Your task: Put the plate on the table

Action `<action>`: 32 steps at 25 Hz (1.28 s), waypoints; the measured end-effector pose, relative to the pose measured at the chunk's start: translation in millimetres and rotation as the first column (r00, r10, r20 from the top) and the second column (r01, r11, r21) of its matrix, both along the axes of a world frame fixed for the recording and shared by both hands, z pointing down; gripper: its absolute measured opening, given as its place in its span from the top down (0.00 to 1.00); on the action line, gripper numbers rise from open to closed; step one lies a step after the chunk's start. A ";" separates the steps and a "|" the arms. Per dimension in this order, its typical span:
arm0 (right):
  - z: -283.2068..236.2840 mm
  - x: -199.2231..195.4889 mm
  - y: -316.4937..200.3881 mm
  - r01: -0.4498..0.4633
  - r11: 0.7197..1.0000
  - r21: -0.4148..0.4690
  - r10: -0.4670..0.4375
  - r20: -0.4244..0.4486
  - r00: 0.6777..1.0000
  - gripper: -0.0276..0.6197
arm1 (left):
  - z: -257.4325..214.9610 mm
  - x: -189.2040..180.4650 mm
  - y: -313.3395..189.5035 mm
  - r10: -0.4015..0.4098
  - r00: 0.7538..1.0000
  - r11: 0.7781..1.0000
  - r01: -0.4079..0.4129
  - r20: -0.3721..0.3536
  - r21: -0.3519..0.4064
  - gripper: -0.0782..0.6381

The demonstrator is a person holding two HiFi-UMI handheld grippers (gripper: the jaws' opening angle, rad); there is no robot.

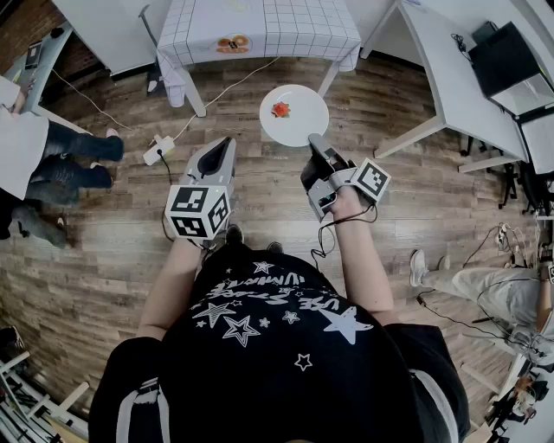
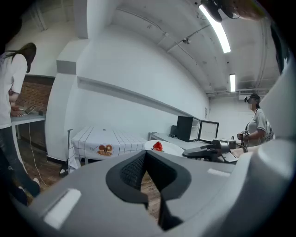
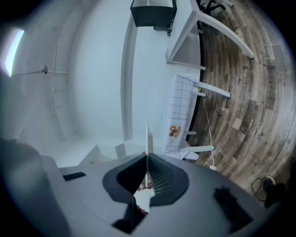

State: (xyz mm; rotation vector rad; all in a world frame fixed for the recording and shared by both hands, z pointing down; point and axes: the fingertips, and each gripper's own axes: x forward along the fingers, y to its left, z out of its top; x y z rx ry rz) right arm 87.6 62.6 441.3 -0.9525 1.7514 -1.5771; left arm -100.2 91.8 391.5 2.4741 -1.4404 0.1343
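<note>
Closest to the head camera is the person's black shirt (image 1: 277, 346) printed with white stars, and both bare forearms reach forward from it over the wooden floor (image 1: 112, 251). The right tongs (image 1: 313, 138) (image 3: 147, 159) are clamped on the near rim of the white plate (image 1: 299, 125). In the right gripper view the plate (image 3: 147, 139) shows edge-on as a thin white line pinched between the two pads. A small red thing (image 1: 280, 110) sits on the plate, a little off its middle. The plate is held in the air above the floor, short of the bench (image 1: 260, 26) with the white checked cloth, which stands ahead of it. A brown and orange thing (image 1: 232, 43) lies near the bench's front edge. The left tongs (image 1: 227, 141) (image 2: 145, 155) are closed with nothing between them, their tips meeting, and they are held level beside the right tongs and apart from the plate. In the left gripper view the plate (image 2: 169, 147) and its red thing (image 2: 157, 146) show just past the tips, with the bench (image 2: 115, 136) beyond. A white power strip (image 1: 157, 151) lies on the floor to the left.
</note>
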 end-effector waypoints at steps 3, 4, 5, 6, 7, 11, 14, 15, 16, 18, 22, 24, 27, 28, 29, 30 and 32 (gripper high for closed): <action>-3.9 1.9 3.5 -0.006 1.000 0.005 0.006 0.004 1.000 0.92 | -0.2 5.3 5.5 0.010 1.000 1.000 -0.010 0.003 -0.001 0.88; -4.8 2.9 4.7 -0.007 1.000 0.007 0.007 0.004 1.000 0.92 | 0.3 6.4 7.0 0.011 1.000 1.000 -0.011 0.005 -0.002 0.88; -5.6 3.8 5.7 -0.008 1.000 0.009 0.008 0.003 1.000 0.92 | 1.0 7.2 8.1 0.011 1.000 1.000 -0.011 0.008 -0.004 0.88; -6.3 4.4 6.6 -0.008 1.000 0.011 0.008 0.004 1.000 0.92 | 1.7 7.8 8.9 0.010 1.000 1.000 -0.010 0.012 -0.005 0.88; -6.9 4.6 7.7 -0.006 1.000 0.013 0.006 0.005 1.000 0.92 | 2.4 8.5 9.7 0.009 1.000 1.000 -0.009 0.017 -0.005 0.88; -7.2 6.0 12.4 -0.001 1.000 0.007 0.001 0.003 1.000 0.92 | 2.3 14.2 13.0 0.015 0.999 1.000 -0.015 0.028 -0.001 0.88; -6.8 5.9 15.4 0.004 1.000 0.003 -0.004 -0.001 1.000 0.92 | 2.3 17.6 15.9 0.021 0.999 1.000 -0.021 0.037 0.001 0.88; -6.4 5.4 16.6 0.006 1.000 0.003 -0.006 -0.003 1.000 0.92 | 2.8 18.4 16.9 0.021 0.999 1.000 -0.021 0.039 0.001 0.88; -5.9 5.0 17.8 0.009 1.000 0.002 -0.009 -0.005 1.000 0.92 | 3.2 19.1 18.0 0.021 0.999 1.000 -0.021 0.040 0.001 0.88; -5.5 3.7 20.2 0.016 1.000 0.005 -0.016 -0.010 1.000 0.92 | 3.7 20.8 19.8 0.020 0.999 1.000 -0.020 0.038 0.001 0.88; -9.1 1.0 25.3 0.037 0.999 0.018 -0.037 -0.011 0.999 0.92 | 1.9 27.9 22.7 0.021 0.999 1.000 -0.022 0.034 0.006 0.88; -10.2 0.9 28.6 0.045 0.999 0.019 -0.045 -0.010 0.999 0.92 | 0.3 31.6 24.8 0.019 0.999 1.000 -0.019 0.028 0.009 0.88; -8.6 4.1 35.6 0.054 0.999 0.010 -0.054 -0.015 0.998 0.92 | 0.3 38.3 30.3 0.014 1.000 1.000 -0.014 0.021 0.011 0.88; -8.2 6.1 38.1 0.055 0.998 0.008 -0.055 -0.021 0.998 0.92 | 0.8 40.8 32.4 0.013 1.000 1.000 -0.013 0.021 0.011 0.88; -8.2 8.3 40.4 0.057 0.998 0.008 -0.057 -0.030 0.998 0.92 | 1.3 43.3 34.7 0.012 1.000 1.000 -0.012 0.021 0.011 0.88; -8.4 10.6 42.6 0.060 0.998 0.010 -0.060 -0.041 0.997 0.92 | 1.7 45.7 37.3 0.010 1.000 1.000 -0.010 0.021 0.011 0.88; -7.9 14.6 46.1 0.068 0.998 0.010 -0.068 -0.049 0.997 0.92 | 3.7 49.9 44.2 0.001 1.000 1.000 -0.001 0.016 0.006 0.88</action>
